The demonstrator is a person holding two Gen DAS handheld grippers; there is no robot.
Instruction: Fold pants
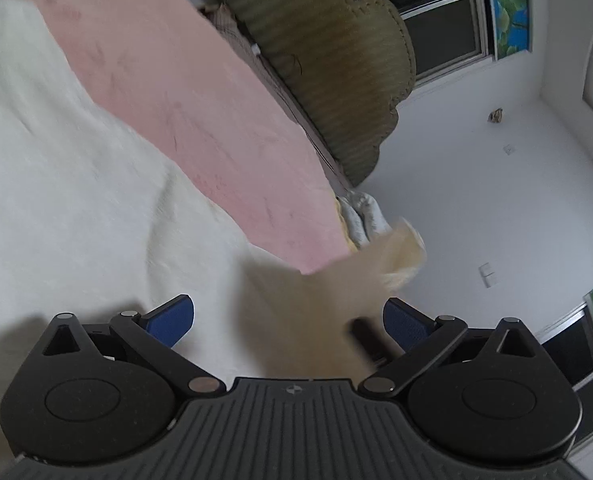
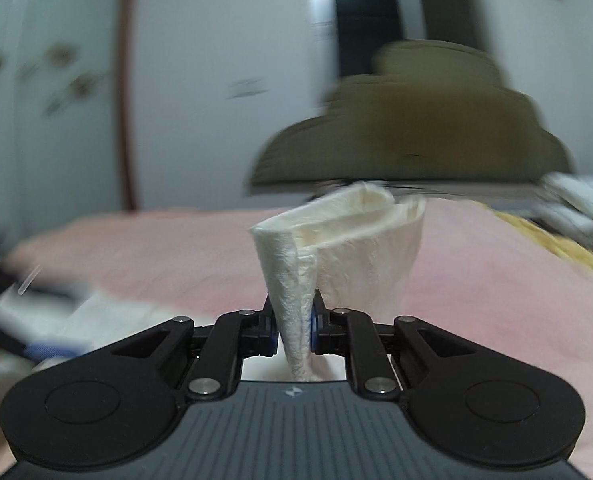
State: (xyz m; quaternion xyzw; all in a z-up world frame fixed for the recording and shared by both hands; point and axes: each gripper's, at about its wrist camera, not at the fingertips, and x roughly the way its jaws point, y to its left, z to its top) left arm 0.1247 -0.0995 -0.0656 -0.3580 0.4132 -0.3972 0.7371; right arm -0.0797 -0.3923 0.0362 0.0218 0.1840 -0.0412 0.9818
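Pinching cream pants [image 2: 336, 248], the right hand-held gripper [image 2: 294, 326] is clamped; left hand-held gripper [image 1: 288, 320] gapes wide.

Tan smear in the left wrist view: a beige motion-blurred shape [image 1: 312, 312] at lower centre, between the blue pads of the left claw [image 1: 288, 320]; what it is cannot be told.
Dark object beside it: a small dark blurred thing [image 1: 366, 334] by the right-hand pad, unreadable.
White textured pants [image 2: 336, 248]: their lower end is hidden behind the right claw [image 2: 294, 322]; in the left wrist view they run off the left edge.
Left edge, right wrist view: dark and blue streaks [image 2: 20, 316], too smeared to name.
Olive padded headboard [image 2: 412, 132]: outline blurred.
Pink bed sheet [image 2: 156, 256]: cut off by the frame's rim.
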